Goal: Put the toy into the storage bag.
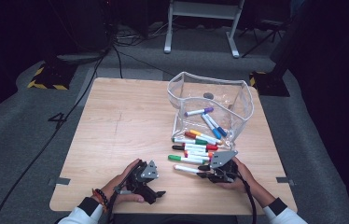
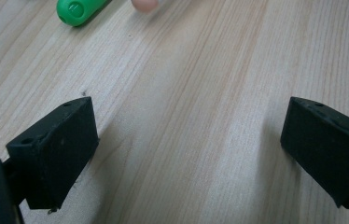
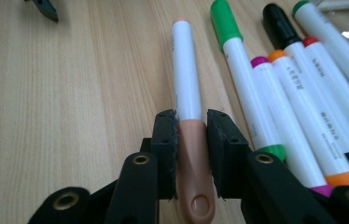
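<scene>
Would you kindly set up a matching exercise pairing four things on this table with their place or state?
Things:
1. left claw
2. right claw
3. purple-capped marker
4. green-capped marker

Places or states:
A. lying inside the clear pouch
B. shut on the tan-capped marker
C. open over bare wood
D. lying on the table beside the other loose markers

Pairs: 1-C, 2-B, 3-A, 4-D

Overhead view, 2 close jaw-level cameras
</scene>
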Available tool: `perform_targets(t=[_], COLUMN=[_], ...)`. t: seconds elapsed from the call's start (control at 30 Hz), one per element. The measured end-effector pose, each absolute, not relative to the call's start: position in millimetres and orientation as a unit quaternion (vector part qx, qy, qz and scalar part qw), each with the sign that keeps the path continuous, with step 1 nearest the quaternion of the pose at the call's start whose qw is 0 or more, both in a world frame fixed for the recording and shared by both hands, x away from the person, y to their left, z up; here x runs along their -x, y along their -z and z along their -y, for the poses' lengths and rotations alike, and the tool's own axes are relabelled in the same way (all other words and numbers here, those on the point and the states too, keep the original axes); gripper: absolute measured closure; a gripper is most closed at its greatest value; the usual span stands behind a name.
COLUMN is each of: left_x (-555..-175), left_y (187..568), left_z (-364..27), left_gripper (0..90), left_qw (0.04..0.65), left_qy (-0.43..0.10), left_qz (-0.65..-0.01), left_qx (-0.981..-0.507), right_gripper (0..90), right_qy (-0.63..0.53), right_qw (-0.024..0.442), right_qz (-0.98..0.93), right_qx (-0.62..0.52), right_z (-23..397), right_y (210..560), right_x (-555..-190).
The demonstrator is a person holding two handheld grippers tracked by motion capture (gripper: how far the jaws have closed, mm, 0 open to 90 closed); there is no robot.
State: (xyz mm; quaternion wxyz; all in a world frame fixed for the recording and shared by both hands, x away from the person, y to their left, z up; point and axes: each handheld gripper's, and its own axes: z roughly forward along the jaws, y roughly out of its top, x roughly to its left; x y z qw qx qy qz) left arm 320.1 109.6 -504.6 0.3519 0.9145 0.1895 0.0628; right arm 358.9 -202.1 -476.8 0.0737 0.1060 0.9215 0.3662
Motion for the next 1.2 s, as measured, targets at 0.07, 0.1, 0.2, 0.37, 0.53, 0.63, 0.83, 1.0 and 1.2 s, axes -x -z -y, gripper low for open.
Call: perform_targets(t=[0.07, 0.1, 0.2, 0.37, 0.53, 0.63, 0.83, 1.0, 1.2], left_x=[-320.1, -320.1, -320.2, -320.2, -320.6, -320.4, -320.5, -320.4, -320.4], left_y=[504.6, 504.6, 504.7, 504.7, 504.7, 504.7, 504.6, 504.7, 504.7], left_z=[-109.6, -109.6, -109.3, -109.3, -109.2, -109.2, -109.2, -109.2, -109.2], left_gripper=[4.2, 4.2, 4.2, 4.2, 4.2, 4.2, 4.2, 4.2, 4.2], left_qw=[0.352, 0.352, 0.353, 0.353, 0.352, 0.352, 0.352, 0.352, 0.352], left_qy=[-0.063, -0.063, -0.063, -0.063, -0.065, -0.065, -0.065, -0.065, -0.065], left_qz=[-0.189, -0.190, -0.190, -0.190, -0.191, -0.192, -0.191, -0.191, -0.192], left_qx=[-0.915, -0.914, -0.914, -0.914, -0.914, -0.914, -0.914, -0.914, -0.914], right_gripper=[73.9, 73.9, 73.9, 73.9, 73.9, 73.9, 73.9, 74.0, 73.9], right_qy=[-0.370, -0.375, -0.389, -0.402, -0.418, -0.426, -0.433, -0.435, -0.437], right_qw=[0.077, 0.078, 0.087, 0.100, 0.123, 0.137, 0.167, 0.191, 0.208], right_qz=[-0.920, -0.918, -0.912, -0.905, -0.895, -0.890, -0.881, -0.876, -0.869], right_qx=[-0.105, -0.104, -0.100, -0.096, -0.093, -0.090, -0.090, -0.086, -0.100], right_z=[202.7, 203.6, 208.1, 212.5, 217.5, 222.5, 230.9, 234.4, 241.7], right_y=[473.5, 470.1, 457.3, 438.3, 412.8, 396.1, 362.8, 338.3, 315.6], right_x=[-358.5, -358.1, -357.0, -358.6, -362.6, -364.7, -370.5, -378.9, -395.7])
